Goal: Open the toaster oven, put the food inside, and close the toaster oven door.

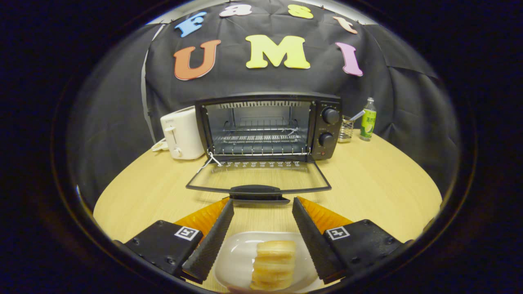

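Note:
A black toaster oven (pixel 322 126) stands at the back of the wooden table with its glass door (pixel 257 177) folded flat down toward me, handle (pixel 255 190) nearest. Its wire rack (pixel 261 141) inside is bare. Close below me, a pale ridged pastry (pixel 274 263) lies on a white plate (pixel 235 261). My gripper (pixel 262 209) hangs open above the plate, the pastry lying lower down between its two fingers, neither finger touching it. The fingertips reach almost to the door handle.
A white pop-up toaster (pixel 182 132) sits left of the oven. Right of the oven are a small glass (pixel 345 129) with a straw and a green-labelled bottle (pixel 368 120). The round wooden table (pixel 376 183) has bare surface on both sides of the door.

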A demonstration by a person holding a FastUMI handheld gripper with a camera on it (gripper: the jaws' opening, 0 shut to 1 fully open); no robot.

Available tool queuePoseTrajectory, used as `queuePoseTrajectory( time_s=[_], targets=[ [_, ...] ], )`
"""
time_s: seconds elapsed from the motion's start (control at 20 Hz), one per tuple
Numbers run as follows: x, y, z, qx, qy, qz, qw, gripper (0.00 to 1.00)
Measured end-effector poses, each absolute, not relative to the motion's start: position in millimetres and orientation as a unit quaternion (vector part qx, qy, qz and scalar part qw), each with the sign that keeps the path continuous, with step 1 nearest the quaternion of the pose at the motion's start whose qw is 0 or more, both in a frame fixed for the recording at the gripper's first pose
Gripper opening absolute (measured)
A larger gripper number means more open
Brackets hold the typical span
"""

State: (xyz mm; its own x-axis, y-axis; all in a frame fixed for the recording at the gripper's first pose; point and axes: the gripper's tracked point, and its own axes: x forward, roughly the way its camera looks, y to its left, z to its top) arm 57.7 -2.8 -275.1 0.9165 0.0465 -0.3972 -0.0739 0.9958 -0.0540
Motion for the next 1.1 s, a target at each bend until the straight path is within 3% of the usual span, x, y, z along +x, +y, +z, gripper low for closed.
queuePoseTrajectory(
  time_s=[0.15, 0.65, 0.95, 1.1],
  targets=[
    [27.3, -25.1, -281.2, -0.045, 0.194, -0.012, 0.980, 0.97],
    [-25.3, -29.0, -336.1, -0.024, 0.275, -0.003, 0.961, 0.95],
    [-25.8, -29.5, -344.5, -0.019, 0.295, 0.000, 0.955, 0.84],
    [-25.5, -26.8, -346.0, -0.015, 0.295, 0.003, 0.955, 0.70]
  ],
)
